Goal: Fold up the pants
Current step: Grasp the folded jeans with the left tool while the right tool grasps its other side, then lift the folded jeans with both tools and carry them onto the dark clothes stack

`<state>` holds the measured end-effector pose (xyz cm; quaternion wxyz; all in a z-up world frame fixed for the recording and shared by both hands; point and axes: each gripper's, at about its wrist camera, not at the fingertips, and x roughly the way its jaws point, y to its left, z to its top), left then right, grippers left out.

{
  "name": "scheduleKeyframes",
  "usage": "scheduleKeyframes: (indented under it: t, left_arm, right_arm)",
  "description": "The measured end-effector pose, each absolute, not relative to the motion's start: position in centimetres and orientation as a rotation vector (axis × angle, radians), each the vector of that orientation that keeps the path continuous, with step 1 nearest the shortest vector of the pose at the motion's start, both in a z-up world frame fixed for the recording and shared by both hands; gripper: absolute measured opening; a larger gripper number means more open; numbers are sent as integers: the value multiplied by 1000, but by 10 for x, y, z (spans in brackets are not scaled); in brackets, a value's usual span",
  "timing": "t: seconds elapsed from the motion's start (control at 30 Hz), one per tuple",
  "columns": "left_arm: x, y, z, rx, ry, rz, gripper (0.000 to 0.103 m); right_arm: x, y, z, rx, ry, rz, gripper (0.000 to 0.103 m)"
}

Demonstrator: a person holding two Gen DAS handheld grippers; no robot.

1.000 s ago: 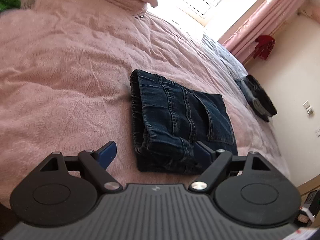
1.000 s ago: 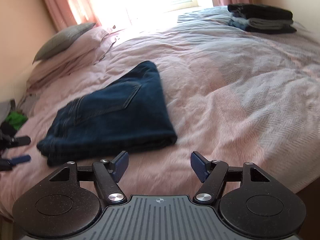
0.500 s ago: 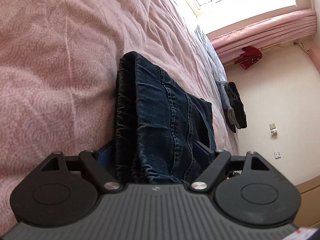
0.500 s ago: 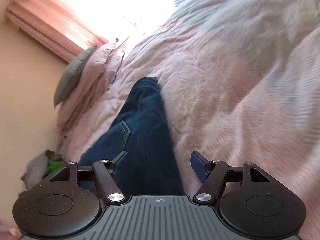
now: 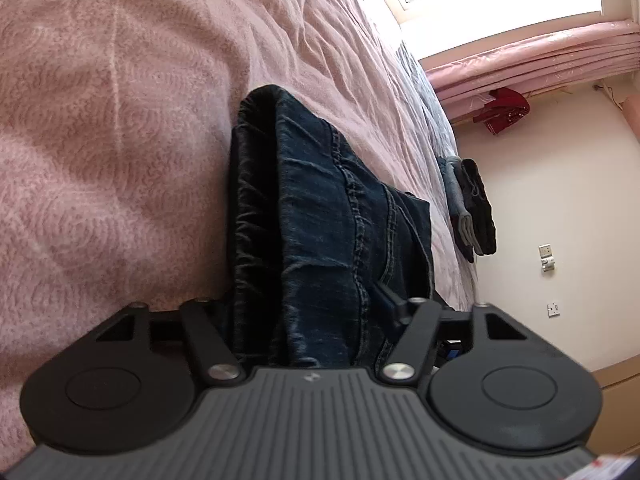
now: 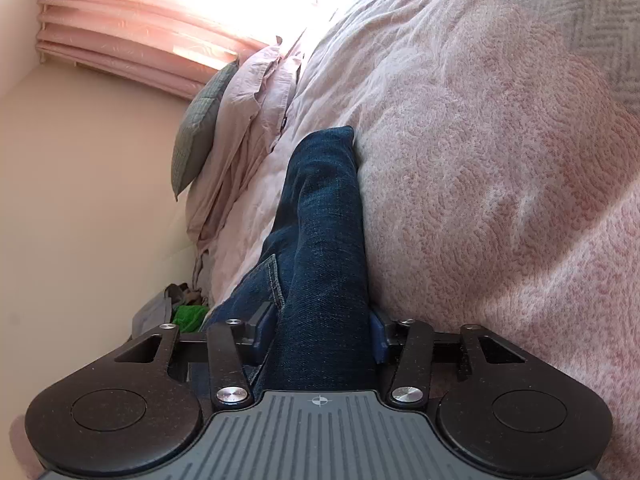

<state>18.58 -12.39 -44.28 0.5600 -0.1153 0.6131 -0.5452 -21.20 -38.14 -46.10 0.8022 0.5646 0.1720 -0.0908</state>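
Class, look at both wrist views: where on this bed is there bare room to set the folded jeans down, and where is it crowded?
Bare pink bedspread stretches wide beside the jeans, and between the jeans and the stack of folded clothes. It is crowded at the pillows by the window, at that stack, and around the jeans, where the left gripper and right gripper have just closed on them.

A pink quilted bedspread point(image 5: 120, 120) fills the room, with pillows point(image 6: 240, 120) near pink curtains point(image 6: 120, 40) and folded clothes point(image 5: 474, 208) stacked beyond.
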Motion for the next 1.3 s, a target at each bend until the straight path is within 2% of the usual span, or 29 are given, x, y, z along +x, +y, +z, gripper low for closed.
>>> scheduleKeyframes:
  t: [0.07,0.17,0.33,0.6,0.93,1.1,1.3]
  left_arm:
    - [184,-119,-441,-281,1420,-1281,41]
    - [171,-120,-424,-218,1342,-1259,36]
    - [150,-133,-387,-130,1305,-1191,29]
    - [114,-178,-299,-81,1344,-1253,28]
    - [34,-311,-206,-19,1372,-1488,28]
    - [-18,-399,-190,6,1342,-1590,28]
    - [-92,-514,-184,-9,1299,-1608,28]
  right_arm:
    - [-210,-380,-458,1180,384,-194,37]
    - [-206,-383,-452,1147,409,-173,29]
    - [-209,-387,-431,1139,430,-168,27]
    - [-255,-408,-332,1170,439,-289,26]
    - [-343,-463,-196,1180,356,-537,26]
    - [-392,-522,-170,1171,284,-612,26]
    - [-448,-653,-158,1133,265,-604,26]
